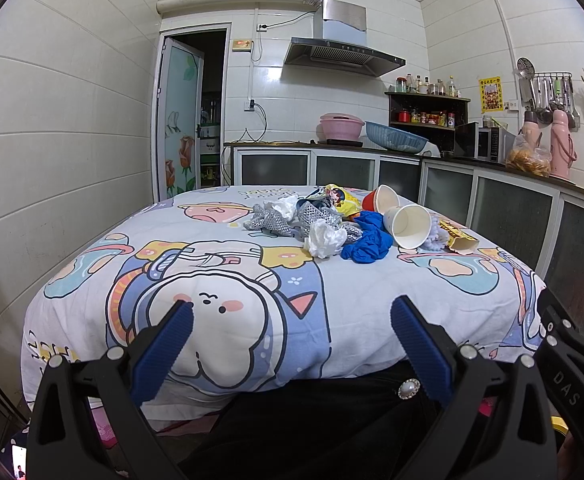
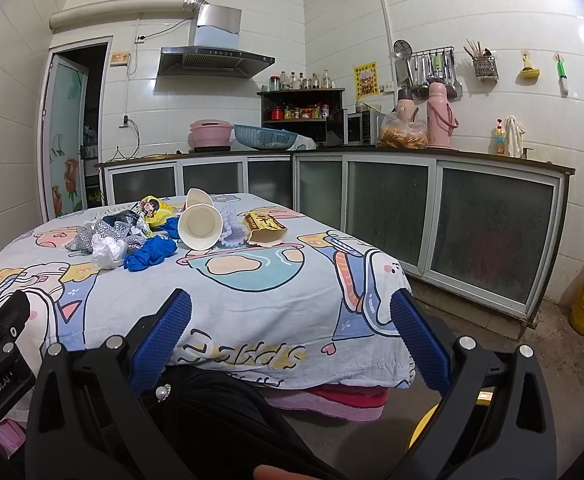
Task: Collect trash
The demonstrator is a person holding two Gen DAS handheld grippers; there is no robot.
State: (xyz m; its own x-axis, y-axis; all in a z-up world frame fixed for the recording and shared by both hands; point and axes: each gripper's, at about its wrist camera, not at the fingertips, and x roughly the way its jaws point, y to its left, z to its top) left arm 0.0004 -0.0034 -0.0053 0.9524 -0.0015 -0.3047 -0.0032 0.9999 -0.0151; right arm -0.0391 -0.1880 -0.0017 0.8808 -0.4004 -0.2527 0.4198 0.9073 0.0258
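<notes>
A heap of trash was seen on the far half of a table (image 1: 219, 312) draped in a cartoon-print cloth, well ahead of both grippers, which were held low at the near edge. The left gripper (image 1: 292, 312) was spread wide with nothing between its blue pads; the right gripper (image 2: 289, 308) was likewise wide and empty.

From the left gripper the heap lay ahead and to the right; from the right gripper, ahead and to the left. The nearest pieces were a crumpled white tissue (image 1: 324, 238) and a blue glove (image 1: 368, 240), lying just beside each other. Neither gripper could be judged clearly nearer, though the tissue sat closer to the left gripper's line.

A white paper cup (image 2: 199, 226) lay on its side with its mouth turned toward the grippers, its long axis running away from them; its inside looked empty. A second cup (image 1: 382, 199), red outside, lay tipped behind it, also apparently empty. A yellow carton (image 2: 263, 228) rested on its side to the right, its open end facing forward. No bin or bag for the trash was shown.
</notes>
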